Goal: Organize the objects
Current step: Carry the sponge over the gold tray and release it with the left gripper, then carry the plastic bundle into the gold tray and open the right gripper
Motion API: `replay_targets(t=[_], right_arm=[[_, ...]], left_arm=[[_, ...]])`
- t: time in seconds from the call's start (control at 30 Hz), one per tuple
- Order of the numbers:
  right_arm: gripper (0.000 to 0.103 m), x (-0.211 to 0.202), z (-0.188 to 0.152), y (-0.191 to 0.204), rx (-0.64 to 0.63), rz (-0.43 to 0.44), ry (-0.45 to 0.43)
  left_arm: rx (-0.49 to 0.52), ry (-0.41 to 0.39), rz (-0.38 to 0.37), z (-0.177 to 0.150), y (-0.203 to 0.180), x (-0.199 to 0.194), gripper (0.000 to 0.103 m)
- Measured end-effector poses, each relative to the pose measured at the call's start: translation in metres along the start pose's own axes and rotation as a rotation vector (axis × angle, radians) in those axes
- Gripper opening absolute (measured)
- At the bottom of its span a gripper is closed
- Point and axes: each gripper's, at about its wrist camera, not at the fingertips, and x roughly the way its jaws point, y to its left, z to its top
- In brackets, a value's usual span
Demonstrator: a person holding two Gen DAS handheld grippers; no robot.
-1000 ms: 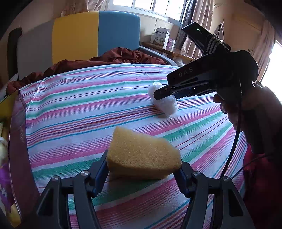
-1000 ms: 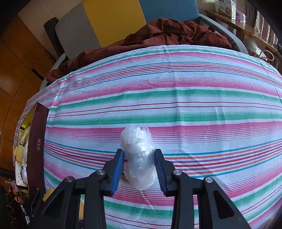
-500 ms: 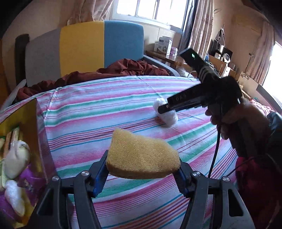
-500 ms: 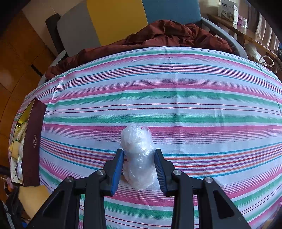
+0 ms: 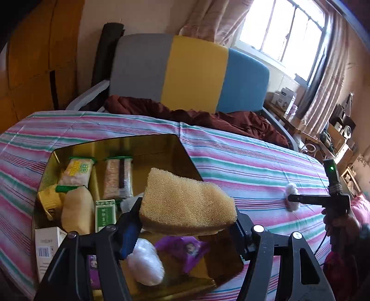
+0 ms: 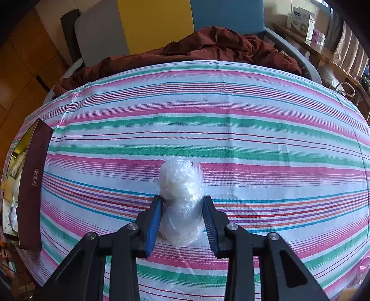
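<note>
My left gripper (image 5: 187, 222) is shut on a yellow sponge (image 5: 185, 207) and holds it above an open gold-lined tin box (image 5: 180, 145) on the striped bed. The box holds several snack packets, a small white carton and a white plastic-wrapped bundle (image 5: 145, 264). My right gripper (image 6: 181, 220) is shut on another white plastic-wrapped bundle (image 6: 181, 199) that rests on the striped sheet (image 6: 231, 120). In the left wrist view the right gripper (image 5: 293, 198) and its bundle (image 5: 291, 193) show far right. The box's dark outer wall (image 6: 31, 180) shows at the left edge of the right wrist view.
A dark red blanket (image 6: 208, 46) lies bunched at the far edge of the bed, in front of a grey, yellow and blue headboard (image 5: 189, 71). A wooden shelf with boxes (image 6: 300, 18) stands at the far right.
My left gripper has swung left with the sponge, from over the bare sheet to above the open box. The right gripper has stayed shut on its bundle in place.
</note>
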Motion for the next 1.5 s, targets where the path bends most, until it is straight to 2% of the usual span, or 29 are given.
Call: replay_targets(t=[0.13,0.33,0.43,0.57,0.7,0.8,0.93,1.13,1.2,1.37,1.5], right_arm=[[0.034,-0.001,0.0,0.0,0.003,-0.006,-0.005],[0.034,-0.001,-0.001,0.001,-0.003,-0.014,-0.006],[0.034,-0.002,0.0,0.001,-0.008,-0.025,-0.01],[0.034,-0.001,0.001,0.004,-0.02,-0.031,-0.013],[0.034,-0.001,0.002,0.003,-0.023,-0.032,-0.013],[0.034,0.0,0.003,0.002,-0.021,-0.036,-0.015],[0.034,0.001,0.002,0.004,-0.023,-0.046,-0.02],[0.034,0.003,-0.001,0.017,-0.047,-0.064,-0.018],[0.034,0.005,-0.003,0.023,-0.058,-0.072,-0.012],[0.034,-0.001,-0.004,0.04,-0.059,-0.076,-0.004],[0.034,-0.013,-0.008,0.079,-0.096,-0.022,-0.027]], left_arm=[[-0.062,0.065,0.011,0.022,0.026,0.031,0.068],[-0.112,0.163,0.028,0.052,0.036,0.094,0.068],[-0.133,0.213,0.039,0.056,0.04,0.117,0.07],[-0.128,0.24,0.063,0.052,0.039,0.125,0.074],[-0.133,0.223,0.072,0.048,0.042,0.117,0.09],[-0.147,0.197,0.077,0.046,0.043,0.098,0.09],[-0.066,0.084,0.121,0.035,0.032,0.054,0.091],[0.006,-0.053,0.162,0.007,0.021,-0.006,0.097],[0.006,-0.067,0.148,-0.001,0.022,-0.02,0.098],[0.059,-0.089,0.175,-0.019,0.022,-0.042,0.098],[0.051,-0.099,0.185,-0.03,0.028,-0.056,0.098]])
